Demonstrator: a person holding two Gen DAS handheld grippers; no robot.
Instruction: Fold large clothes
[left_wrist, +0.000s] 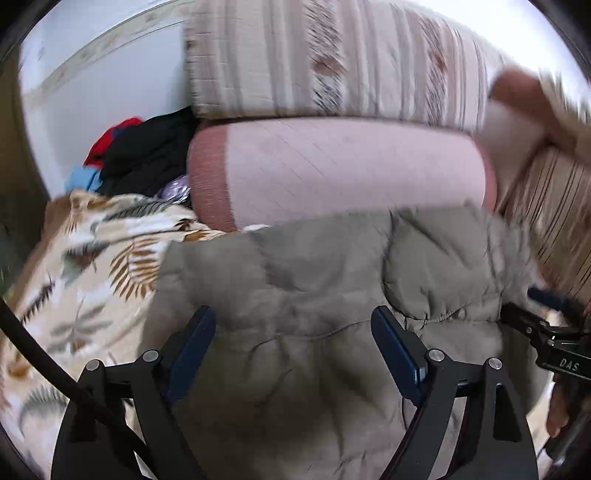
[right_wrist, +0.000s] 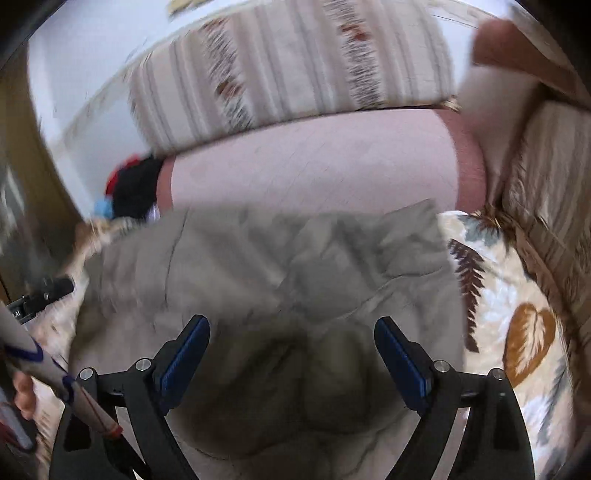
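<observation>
A grey-green padded jacket (left_wrist: 325, 280) lies bunched on a leaf-print bedspread (left_wrist: 92, 266). In the left wrist view my left gripper (left_wrist: 293, 328) hovers over the jacket's near part with its blue-padded jaws wide apart and nothing pinched between them. The same jacket (right_wrist: 266, 266) fills the middle of the right wrist view, where my right gripper (right_wrist: 291, 336) also stands open above it, its pads clear of the cloth. The right gripper's body (left_wrist: 546, 332) shows at the right edge of the left wrist view.
A pink bolster (left_wrist: 343, 166) lies just beyond the jacket, under a striped cushion (left_wrist: 332, 59). A heap of black, red and blue clothes (left_wrist: 140, 155) sits at the far left by the wall. Striped upholstery (right_wrist: 554, 192) borders the bed on the right.
</observation>
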